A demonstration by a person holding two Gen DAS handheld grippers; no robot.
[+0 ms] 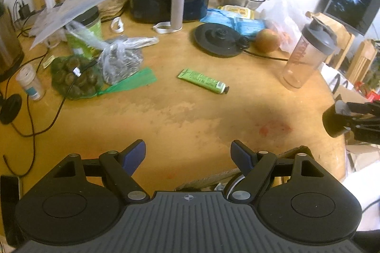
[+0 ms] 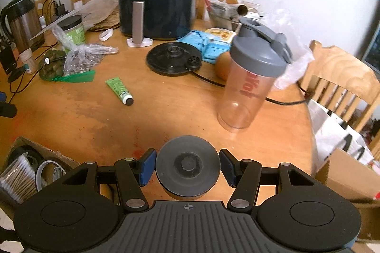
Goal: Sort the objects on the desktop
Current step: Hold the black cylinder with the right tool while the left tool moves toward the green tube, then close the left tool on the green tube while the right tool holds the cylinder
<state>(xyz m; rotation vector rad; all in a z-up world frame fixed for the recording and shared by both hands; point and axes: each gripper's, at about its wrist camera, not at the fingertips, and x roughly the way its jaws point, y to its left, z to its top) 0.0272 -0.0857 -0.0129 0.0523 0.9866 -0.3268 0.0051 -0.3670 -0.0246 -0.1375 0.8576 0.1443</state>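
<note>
Gripping a round black jar [image 2: 187,169] by its sides, the right gripper [image 2: 187,166] hangs above the wooden table [image 2: 166,110], pads pressed against it. The left gripper [image 1: 188,154] stands wide apart, holding nothing. Red lettering on the clear shaker bottle [image 2: 247,84] is too blurred to read, as is the green tube's [image 1: 204,81] print. Only the right view shows the cardboard box [image 2: 28,153] with cotton swabs [image 2: 17,175].

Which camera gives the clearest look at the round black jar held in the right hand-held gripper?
The right wrist view: the round black jar sits centred, its lid facing the camera, between the blue pads of the right hand-held gripper. The left wrist view catches it only at the right edge, seen from the side and partly blurred.
</note>
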